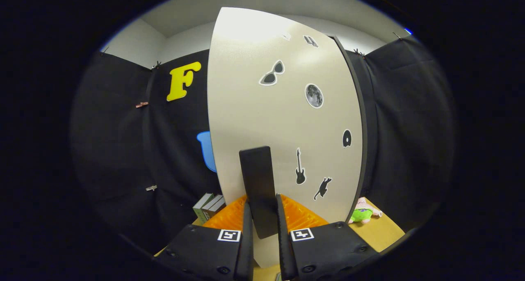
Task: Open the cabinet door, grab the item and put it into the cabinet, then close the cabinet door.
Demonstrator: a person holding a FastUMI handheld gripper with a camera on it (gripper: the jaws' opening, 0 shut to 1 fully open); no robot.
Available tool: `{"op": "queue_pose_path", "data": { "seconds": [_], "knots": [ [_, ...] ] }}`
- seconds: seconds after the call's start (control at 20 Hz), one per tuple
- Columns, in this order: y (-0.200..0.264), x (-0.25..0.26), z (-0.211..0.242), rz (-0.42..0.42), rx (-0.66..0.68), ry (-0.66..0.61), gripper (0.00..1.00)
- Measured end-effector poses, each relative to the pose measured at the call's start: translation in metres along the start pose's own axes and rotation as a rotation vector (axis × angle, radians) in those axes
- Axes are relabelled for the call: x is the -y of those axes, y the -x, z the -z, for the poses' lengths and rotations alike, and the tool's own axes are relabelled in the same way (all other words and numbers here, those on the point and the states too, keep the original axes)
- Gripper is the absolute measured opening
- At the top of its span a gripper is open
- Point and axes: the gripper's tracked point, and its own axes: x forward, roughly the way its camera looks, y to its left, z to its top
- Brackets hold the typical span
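A pale cabinet door [262,121] with dark stickers of sunglasses, a moon, a guitar and a cat stands straight ahead. Its flat black handle [259,186] sticks up from between my fingers. My gripper [262,221] is shut on this handle, one finger pressing each side. A small plush toy [363,213], pink and green, lies on the tan tabletop [381,231] past the door's right edge. The cabinet's dark edge [361,121] runs down the right side of the door.
A few books [210,206] lean on the table to the left of the door, against the black cloth wall. The door hides the cabinet's inside.
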Motion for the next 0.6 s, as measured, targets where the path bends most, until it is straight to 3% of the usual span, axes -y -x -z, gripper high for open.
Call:
{"op": "queue_pose_path", "data": {
  "seconds": [0.25, 0.6],
  "knots": [
    [0.034, 0.024, -0.005, -0.086, 0.012, -0.006, 0.29],
    [0.068, 0.059, -0.008, -0.144, 0.019, -0.002, 0.29]
  ]
}}
